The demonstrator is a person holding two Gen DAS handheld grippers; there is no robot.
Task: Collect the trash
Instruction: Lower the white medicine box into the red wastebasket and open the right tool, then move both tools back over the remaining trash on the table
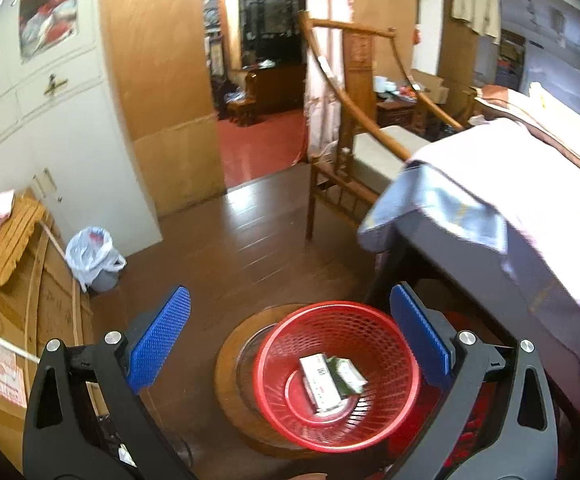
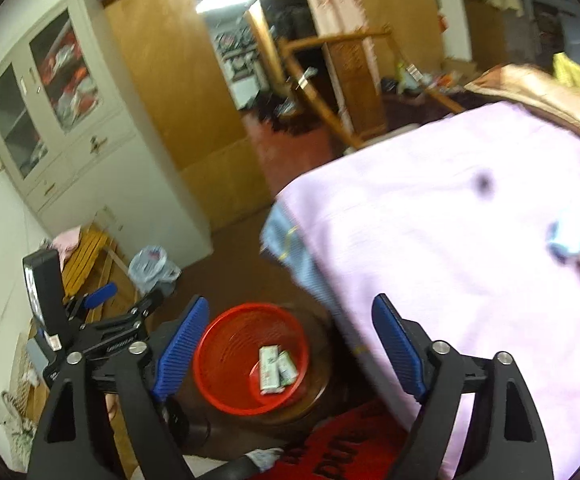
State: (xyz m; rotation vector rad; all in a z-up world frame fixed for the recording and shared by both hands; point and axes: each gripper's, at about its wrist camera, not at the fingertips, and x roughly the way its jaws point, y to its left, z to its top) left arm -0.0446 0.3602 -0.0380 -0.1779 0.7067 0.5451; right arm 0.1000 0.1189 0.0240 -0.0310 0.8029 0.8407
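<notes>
A red mesh basket [image 1: 290, 384] stands on a round wooden stool [image 1: 230, 380] beside the bed. Two small printed cartons [image 1: 326, 378] lie in its bottom. My left gripper [image 1: 290, 334] hovers above the basket, blue pads wide apart, nothing between them. In the right wrist view the same basket [image 2: 218, 360] with the cartons [image 2: 276, 368] lies below my right gripper [image 2: 290, 344], which is open and empty. The left gripper [image 2: 102, 296] also shows at that view's left edge. A crumpled pale blue scrap [image 2: 568, 240] rests on the pink bedsheet [image 2: 450, 240].
A white plastic bag over a small bin [image 1: 92, 256] sits by the white cabinet [image 1: 50, 120]. A wooden chair [image 1: 350, 152] stands beyond the bed's corner. Cardboard and wooden slats [image 1: 14, 240] fill the left. A red mat [image 2: 350, 448] lies beside the stool. Brown floorboards [image 1: 230, 240] lead to the doorway.
</notes>
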